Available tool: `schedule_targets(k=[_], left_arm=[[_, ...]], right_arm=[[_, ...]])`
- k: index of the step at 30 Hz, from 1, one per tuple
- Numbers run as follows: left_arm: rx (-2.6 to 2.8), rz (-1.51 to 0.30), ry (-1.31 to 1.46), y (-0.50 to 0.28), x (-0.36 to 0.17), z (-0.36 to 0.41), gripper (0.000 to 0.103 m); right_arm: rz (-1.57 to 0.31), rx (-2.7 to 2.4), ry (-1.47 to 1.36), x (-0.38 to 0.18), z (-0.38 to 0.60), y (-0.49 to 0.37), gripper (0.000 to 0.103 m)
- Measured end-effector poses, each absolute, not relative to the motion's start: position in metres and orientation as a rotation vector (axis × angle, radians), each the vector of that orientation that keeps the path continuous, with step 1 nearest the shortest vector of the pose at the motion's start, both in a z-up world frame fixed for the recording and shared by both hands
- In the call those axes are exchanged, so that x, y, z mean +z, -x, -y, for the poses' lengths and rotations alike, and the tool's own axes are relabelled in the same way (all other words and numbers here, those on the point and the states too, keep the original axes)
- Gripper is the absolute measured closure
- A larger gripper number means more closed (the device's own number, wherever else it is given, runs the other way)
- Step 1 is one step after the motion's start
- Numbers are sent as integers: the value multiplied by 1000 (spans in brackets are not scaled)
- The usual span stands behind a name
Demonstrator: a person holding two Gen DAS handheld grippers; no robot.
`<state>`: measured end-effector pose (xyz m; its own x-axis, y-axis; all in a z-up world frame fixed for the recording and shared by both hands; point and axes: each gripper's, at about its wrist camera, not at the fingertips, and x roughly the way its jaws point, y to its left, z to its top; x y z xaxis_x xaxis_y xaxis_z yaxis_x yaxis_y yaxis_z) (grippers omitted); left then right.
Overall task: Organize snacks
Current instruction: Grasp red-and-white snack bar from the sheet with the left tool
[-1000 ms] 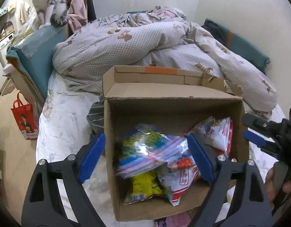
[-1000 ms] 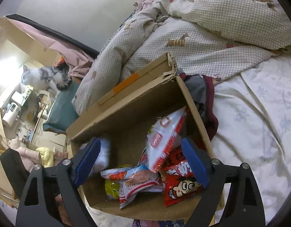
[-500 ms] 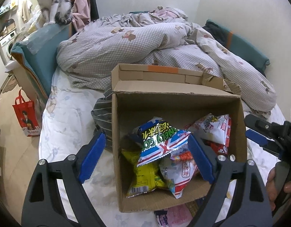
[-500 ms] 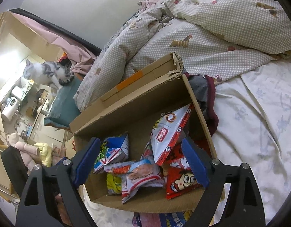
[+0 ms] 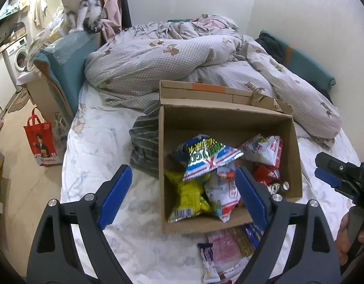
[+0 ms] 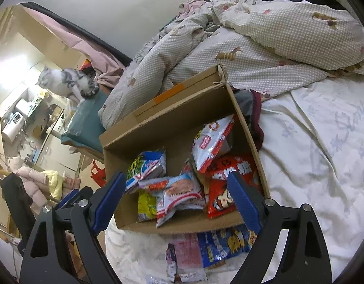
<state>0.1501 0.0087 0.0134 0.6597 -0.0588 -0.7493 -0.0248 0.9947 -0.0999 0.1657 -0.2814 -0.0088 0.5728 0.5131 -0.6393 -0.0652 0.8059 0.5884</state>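
Snacks are spread over the bed [image 5: 94, 156], most already in the cardboard box [image 5: 229, 125] at its middle. At the left, the left gripper [image 5: 182, 194] is held above the box's near left corner, its fingers [image 5: 114, 195] wide apart with nothing between them. Inside, a yellow packet [image 5: 189, 196] lies under a flag-printed bag [image 5: 208, 159], with a red packet [image 6: 231, 184] at the right. Loose packets, one pink [image 5: 223, 248] and one blue [image 6: 225, 243], are left on the sheet just in front of the box. Farther right, the right gripper [image 6: 177, 201] is likewise spread and empty. The bags are judged light, crinkly, slippery and crushable; a crimped end seam should be pinched rather than the puffed middle.
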Motion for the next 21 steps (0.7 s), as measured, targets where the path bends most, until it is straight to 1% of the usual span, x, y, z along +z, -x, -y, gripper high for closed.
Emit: schedule_targets(k=[8, 21], left_arm=[[-8, -873, 101, -123, 12, -14, 17], [14, -967, 112, -86, -5, -22, 17]], right_arm=[[-933, 344, -580, -13, 291, -135, 13], [-1031, 318, -563, -32, 287, -102, 13]])
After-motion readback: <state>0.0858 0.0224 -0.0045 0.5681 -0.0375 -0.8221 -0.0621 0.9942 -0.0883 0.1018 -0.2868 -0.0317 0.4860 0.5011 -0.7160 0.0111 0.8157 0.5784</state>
